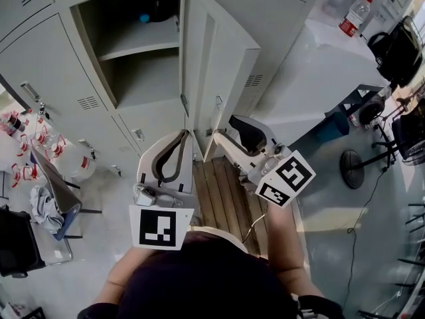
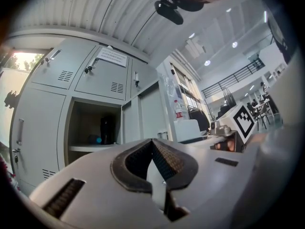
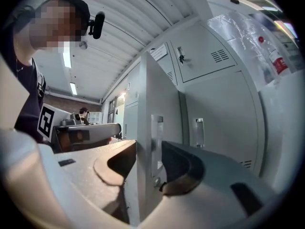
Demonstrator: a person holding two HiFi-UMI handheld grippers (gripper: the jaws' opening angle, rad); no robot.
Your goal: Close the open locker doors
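Observation:
One grey locker (image 1: 133,52) stands open, and its door (image 1: 216,58) swings out toward me. In the right gripper view the door's free edge (image 3: 152,94), with its latch plate (image 3: 157,128), sits between the jaws of my right gripper (image 3: 148,144). Those jaws stand wide, one on each side of the edge, and I see no firm pinch. From the head view, my right gripper (image 1: 224,126) meets the door's lower edge. My left gripper (image 1: 184,135) is shut on nothing, just left of the door. Its tips (image 2: 152,140) meet, aimed at the open locker (image 2: 95,128).
A dark item and a blue one (image 1: 144,17) lie on the locker's upper shelf. The neighbouring locker doors are shut. A wooden platform (image 1: 222,191) lies under the grippers. Bottles (image 1: 26,145) and a chair (image 1: 56,198) are on the left, a white table with a bottle (image 1: 355,13) at the right.

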